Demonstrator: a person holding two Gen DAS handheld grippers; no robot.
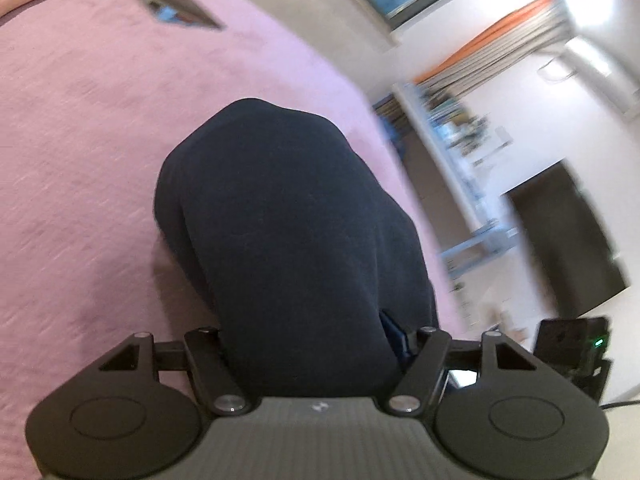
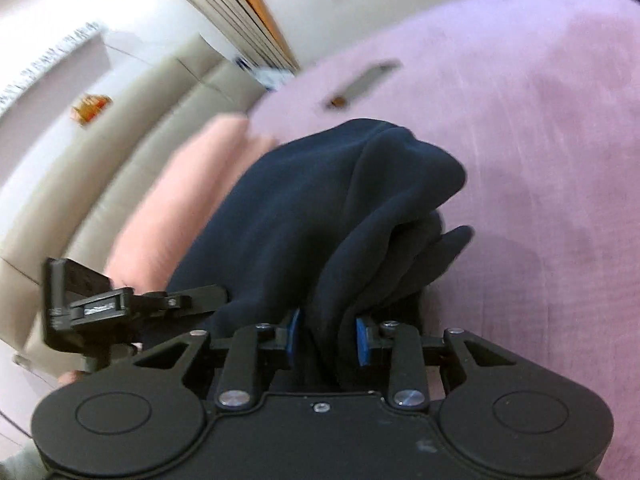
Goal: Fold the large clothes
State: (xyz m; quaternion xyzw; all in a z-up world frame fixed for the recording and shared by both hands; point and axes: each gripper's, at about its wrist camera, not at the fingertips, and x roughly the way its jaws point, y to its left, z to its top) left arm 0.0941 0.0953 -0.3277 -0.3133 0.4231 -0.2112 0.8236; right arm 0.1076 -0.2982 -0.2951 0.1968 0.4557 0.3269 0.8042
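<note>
Softly bunched navy garment, pink bedspread

garment on bedspread, phone behind it

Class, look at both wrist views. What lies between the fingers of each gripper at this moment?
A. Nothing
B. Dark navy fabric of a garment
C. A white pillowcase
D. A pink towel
B: the right gripper has its blue pads pressed on a bunch of the dark navy garment, and the left gripper has the same dark cloth bulging from between its fingers, above the pink bed cover.
</note>
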